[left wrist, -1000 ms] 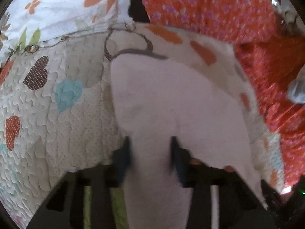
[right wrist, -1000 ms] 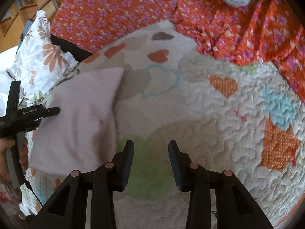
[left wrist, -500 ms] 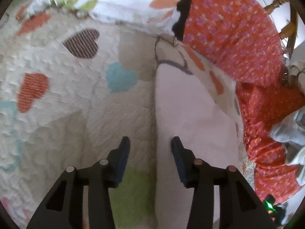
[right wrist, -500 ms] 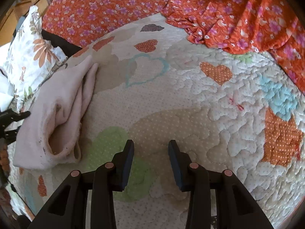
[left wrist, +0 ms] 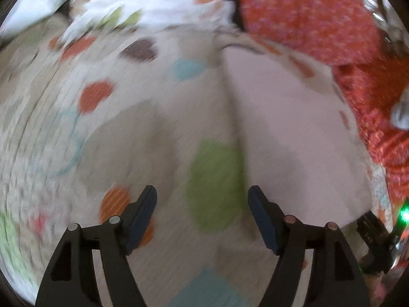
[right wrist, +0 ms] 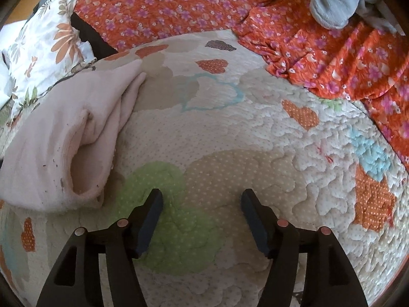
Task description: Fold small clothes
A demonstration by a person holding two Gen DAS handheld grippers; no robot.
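Observation:
A pale pink folded garment (right wrist: 64, 138) lies on the heart-patterned quilt (right wrist: 230, 133), at the left in the right wrist view. The left wrist view is blurred and shows the same pink garment (left wrist: 294, 138) at the right. My left gripper (left wrist: 202, 192) hovers over the quilt (left wrist: 127, 128) just left of the garment's edge, its jaws opening with nothing between them. My right gripper (right wrist: 202, 195) stands over a green patch of the quilt, to the right of the garment, jaws opening and empty.
An orange floral sheet (right wrist: 332, 51) covers the far and right side of the bed. A white floral pillow (right wrist: 43, 43) lies at the far left. A grey plush cloth (right wrist: 329, 0) rests at the top right, on the sheet.
Both grippers have spread their jaws wider. The left gripper let go of the pink garment and slid off it to the left. The garment now lies folded.

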